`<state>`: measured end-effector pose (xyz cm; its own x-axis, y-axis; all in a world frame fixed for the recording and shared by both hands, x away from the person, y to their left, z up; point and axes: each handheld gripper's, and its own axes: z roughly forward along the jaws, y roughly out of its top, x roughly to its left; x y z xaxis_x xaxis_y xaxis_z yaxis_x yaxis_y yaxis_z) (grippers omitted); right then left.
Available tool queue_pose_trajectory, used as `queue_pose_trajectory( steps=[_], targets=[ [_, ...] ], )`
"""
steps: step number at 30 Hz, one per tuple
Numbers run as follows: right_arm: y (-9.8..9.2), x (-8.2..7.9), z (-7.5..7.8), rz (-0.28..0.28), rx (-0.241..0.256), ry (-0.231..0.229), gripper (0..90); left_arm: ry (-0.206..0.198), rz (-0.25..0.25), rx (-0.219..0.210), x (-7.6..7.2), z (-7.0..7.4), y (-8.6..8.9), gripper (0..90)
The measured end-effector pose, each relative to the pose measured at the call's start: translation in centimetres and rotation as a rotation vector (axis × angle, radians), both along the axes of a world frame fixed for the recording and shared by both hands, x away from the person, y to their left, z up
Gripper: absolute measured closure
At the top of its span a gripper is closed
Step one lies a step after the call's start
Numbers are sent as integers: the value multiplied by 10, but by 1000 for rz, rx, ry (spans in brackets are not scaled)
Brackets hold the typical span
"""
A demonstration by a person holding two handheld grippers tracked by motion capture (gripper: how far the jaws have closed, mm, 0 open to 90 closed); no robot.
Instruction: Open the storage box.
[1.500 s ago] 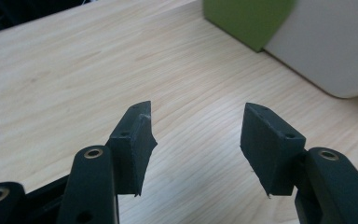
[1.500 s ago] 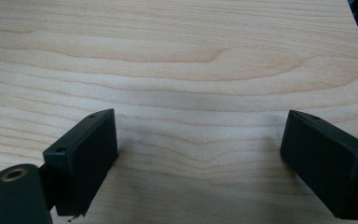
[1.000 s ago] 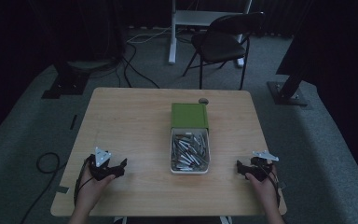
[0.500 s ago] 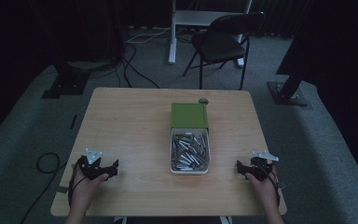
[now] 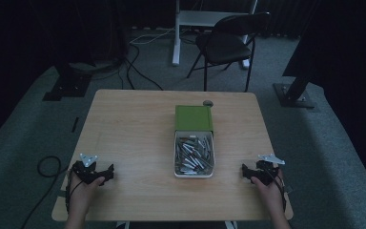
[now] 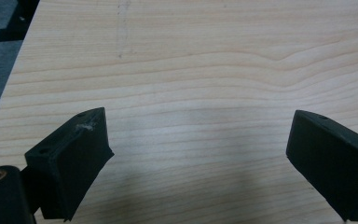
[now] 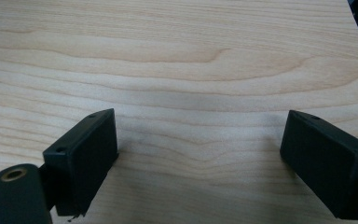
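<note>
Fingers of both your grippers are spread wide and hold nothing. From the high view, your left gripper [image 5: 108, 172] sits near the worktop's [image 5: 133, 124] near left corner, its grey three-cornered plate on top, your hand [image 5: 83, 191] wrapped around it from behind. Your right gripper [image 5: 244, 171] sits near the near right corner, well apart from the left one. Between them, nearer the middle of the worktop, stands a white tray [image 5: 193, 175] full of what look like small metal parts, too small to tell which. A green box [image 5: 193, 118] touches the tray's far end, and a small round grey object [image 5: 208, 102] lies just beyond it by the far edge. A black chair [image 5: 228, 40] stands on the floor past the worktop.

Your left gripper view looks along its two black fingers [image 6: 72, 154], released, with bare wood grain between them and the worktop's left edge at the upper left.

Your right gripper view shows its fingers [image 7: 86, 156] likewise released over bare wood, the worktop's edge at the upper right.
</note>
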<state>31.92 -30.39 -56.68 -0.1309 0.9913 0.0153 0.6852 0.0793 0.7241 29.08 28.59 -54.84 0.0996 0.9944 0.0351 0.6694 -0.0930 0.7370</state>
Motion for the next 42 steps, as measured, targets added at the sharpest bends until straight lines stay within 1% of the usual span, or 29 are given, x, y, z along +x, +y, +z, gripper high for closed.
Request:
queue_pose_trajectory(
  steps=[5, 8, 11, 13, 19, 22, 28, 42],
  targets=[
    [0, 0, 0, 0, 0, 0, 104, 21, -5, 13, 1, -4, 0, 67],
    [0, 0, 0, 0, 0, 0, 104, 33, -14, 30, 1, -7, 0, 67],
    [0, 0, 0, 0, 0, 0, 104, 46, -19, 28, 2, -10, 0, 67],
    [0, 0, 0, 0, 0, 0, 104, 49, -16, 13, 2, -11, 0, 67],
    [0, 0, 0, 0, 0, 0, 104, 48, -13, 6, 2, -12, 1, 67],
    [0, 0, 0, 0, 0, 0, 104, 56, 0, -16, 3, -12, 1, 67],
    [0, 0, 0, 0, 0, 0, 104, 53, 7, -17, 3, -12, 1, 67],
    [0, 0, 0, 1, 1, 0, 104, 60, 9, -16, 3, -12, 0, 54]
  ],
)
